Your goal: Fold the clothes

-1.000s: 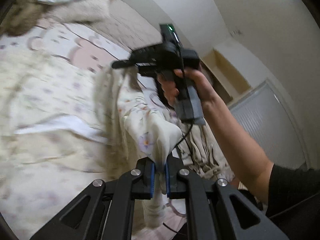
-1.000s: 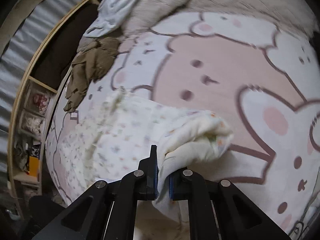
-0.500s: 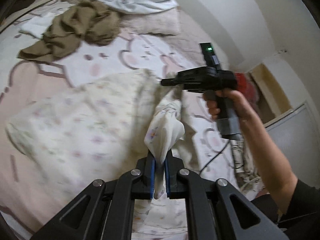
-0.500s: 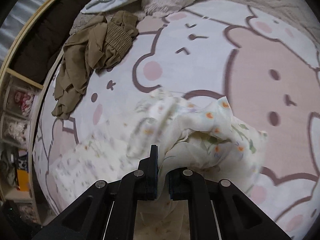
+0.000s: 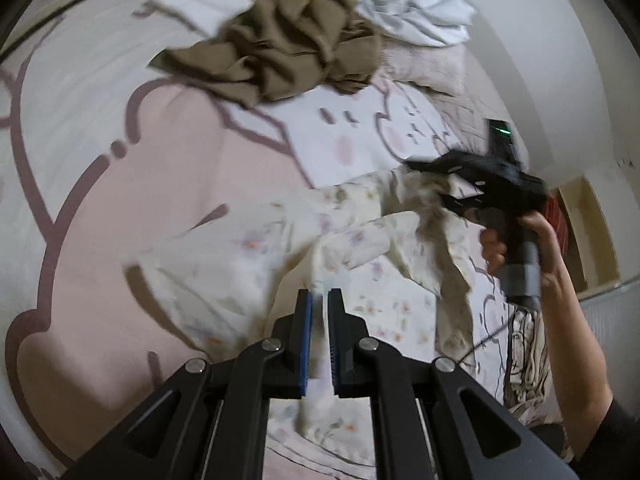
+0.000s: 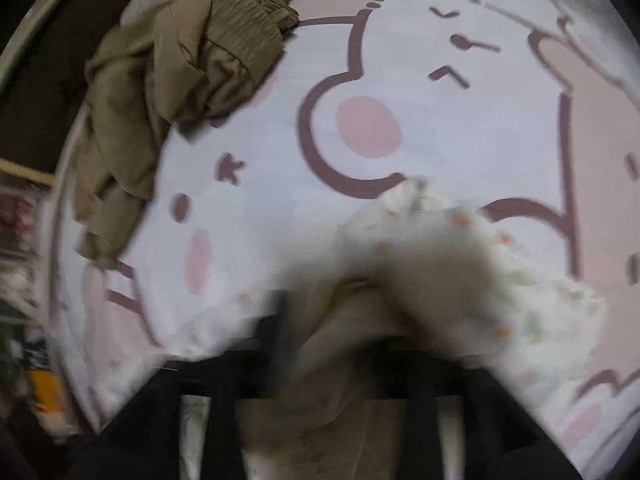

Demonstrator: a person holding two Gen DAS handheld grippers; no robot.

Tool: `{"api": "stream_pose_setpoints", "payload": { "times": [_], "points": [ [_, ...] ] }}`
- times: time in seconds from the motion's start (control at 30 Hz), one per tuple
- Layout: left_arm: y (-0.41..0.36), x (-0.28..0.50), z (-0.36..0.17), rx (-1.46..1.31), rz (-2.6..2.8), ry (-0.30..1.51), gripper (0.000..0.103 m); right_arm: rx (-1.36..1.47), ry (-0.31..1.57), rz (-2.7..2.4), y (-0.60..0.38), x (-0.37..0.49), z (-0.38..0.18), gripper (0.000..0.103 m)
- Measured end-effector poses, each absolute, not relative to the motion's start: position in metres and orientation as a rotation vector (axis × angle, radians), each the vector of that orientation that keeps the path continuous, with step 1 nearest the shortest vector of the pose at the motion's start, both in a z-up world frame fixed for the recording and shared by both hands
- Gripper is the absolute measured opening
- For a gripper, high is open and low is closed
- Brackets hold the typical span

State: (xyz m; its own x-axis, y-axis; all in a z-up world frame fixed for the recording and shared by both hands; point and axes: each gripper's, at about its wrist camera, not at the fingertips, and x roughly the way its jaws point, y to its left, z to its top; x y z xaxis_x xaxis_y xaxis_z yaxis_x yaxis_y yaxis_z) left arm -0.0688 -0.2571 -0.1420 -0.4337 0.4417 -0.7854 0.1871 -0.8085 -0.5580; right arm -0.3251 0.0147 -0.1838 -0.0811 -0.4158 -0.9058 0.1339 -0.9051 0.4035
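Note:
A cream floral garment [image 5: 248, 248] lies partly spread on the pink and white bunny bedsheet [image 5: 160, 184]. My left gripper [image 5: 320, 300] is shut on a bunched fold of it, low over the bed. In the left wrist view, a person's hand [image 5: 536, 240] holds my right gripper [image 5: 426, 184] at the garment's far right corner. Its jaws are opening, and the cloth hangs loose between them. The right wrist view is blurred: the floral garment [image 6: 460, 248] slumps between the spread fingers of my right gripper [image 6: 348, 320].
A crumpled olive-brown garment [image 5: 280, 52] lies at the far side of the bed, also seen as the brown garment [image 6: 180, 80]. Behind it are a white garment [image 5: 408, 12] and a folded white piece [image 5: 196, 0]. Shelves [image 6: 24, 240] stand beyond the bed's left edge.
Both grippers have come down toward the bed with the floral garment. The right gripper's jaws have sprung apart and let go of the cloth. The left stays shut on its fold.

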Motion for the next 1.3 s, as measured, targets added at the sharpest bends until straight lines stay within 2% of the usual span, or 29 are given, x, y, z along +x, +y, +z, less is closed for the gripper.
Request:
{"api": "stream_pose_setpoints", "payload": {
  "times": [0.03, 0.17, 0.23, 0.3, 0.37, 0.4, 0.43, 0.47, 0.57, 0.73, 0.8, 0.87, 0.97, 1.03, 1.17, 1.3],
  "points": [
    [-0.260, -0.069, -0.145, -1.586, 2.364, -0.906, 0.008, 1.800, -0.374, -2.033, 0.019, -0.323, -0.178, 0.094],
    [-0.267, -0.065, -0.150, -1.640, 2.387, -0.879, 0.008, 1.684, -0.570, -1.900, 0.038, -0.317, -0.147, 0.094],
    [-0.272, -0.063, -0.151, -1.663, 2.413, -0.867, 0.008, 1.593, -0.581, -1.958, 0.054, -0.314, -0.125, 0.094],
    [-0.281, -0.060, -0.150, -1.692, 2.461, -0.850, 0.008, 1.542, -0.473, -2.069, 0.067, -0.313, -0.112, 0.089],
    [-0.289, -0.058, -0.146, -1.709, 2.523, -0.818, 0.008, 1.543, -0.336, -2.152, 0.074, -0.311, -0.110, 0.050],
    [-0.291, -0.057, -0.142, -1.706, 2.564, -0.782, 0.008, 1.579, -0.254, -2.174, 0.072, -0.309, -0.117, 0.042],
    [-0.294, -0.055, -0.138, -1.702, 2.605, -0.745, 0.008, 1.613, -0.171, -2.194, 0.071, -0.308, -0.123, 0.028],
    [-0.293, -0.054, -0.134, -1.686, 2.624, -0.722, 0.008, 1.646, -0.086, -2.212, 0.069, -0.307, -0.130, 0.022],
    [-0.278, -0.056, -0.121, -1.572, 2.571, -0.717, 0.008, 1.728, 0.157, -2.248, 0.060, -0.305, -0.150, 0.022],
    [-0.231, -0.072, -0.111, -1.452, 2.388, -0.694, 0.008, 1.574, 0.173, -2.295, 0.027, -0.319, -0.138, 0.022],
    [-0.210, -0.084, -0.117, -1.458, 2.310, -0.692, 0.008, 1.491, 0.125, -2.303, 0.012, -0.327, -0.126, 0.022],
    [-0.193, -0.095, -0.127, -1.496, 2.268, -0.661, 0.008, 1.414, -0.038, -2.261, 0.010, -0.334, -0.111, 0.022],
    [-0.189, -0.108, -0.146, -1.618, 2.340, -0.514, 0.008, 1.368, -0.178, -2.275, 0.017, -0.334, -0.092, 0.022],
    [-0.193, -0.113, -0.159, -1.710, 2.403, -0.415, 0.008, 1.412, -0.088, -2.305, 0.020, -0.329, -0.091, 0.022],
    [-0.237, -0.099, -0.174, -1.818, 2.476, -0.516, 0.004, 1.554, 0.195, -2.309, 0.035, -0.309, -0.114, 0.022],
    [-0.253, -0.090, -0.159, -1.809, 2.656, -0.315, 0.004, 1.638, 0.261, -2.173, 0.037, -0.288, -0.150, 0.022]
  ]
}}
